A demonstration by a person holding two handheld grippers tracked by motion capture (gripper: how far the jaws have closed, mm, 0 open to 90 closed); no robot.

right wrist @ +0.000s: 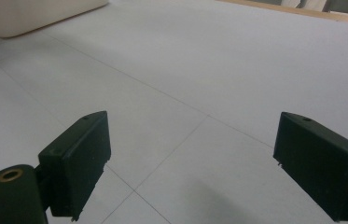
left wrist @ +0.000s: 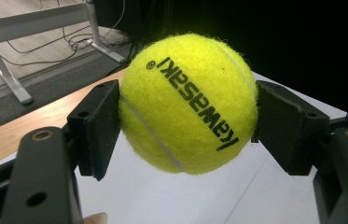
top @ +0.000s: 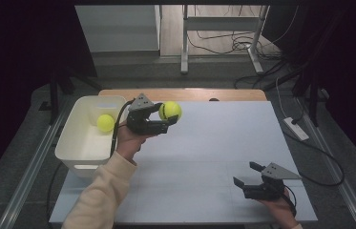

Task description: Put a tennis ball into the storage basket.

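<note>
With the left gripper [top: 166, 120] clamped on the tennis ball [top: 170, 110] above the table [top: 223, 157] just right of the bin [top: 86, 143], carry level over the rim before letting go beside the other ball [top: 105, 123]; right gripper [top: 249, 179] open, idle.

A cream sleeve [top: 100, 191] covers the left arm; both black grippers carry grey three-cornered plates and trailing cables.
</note>
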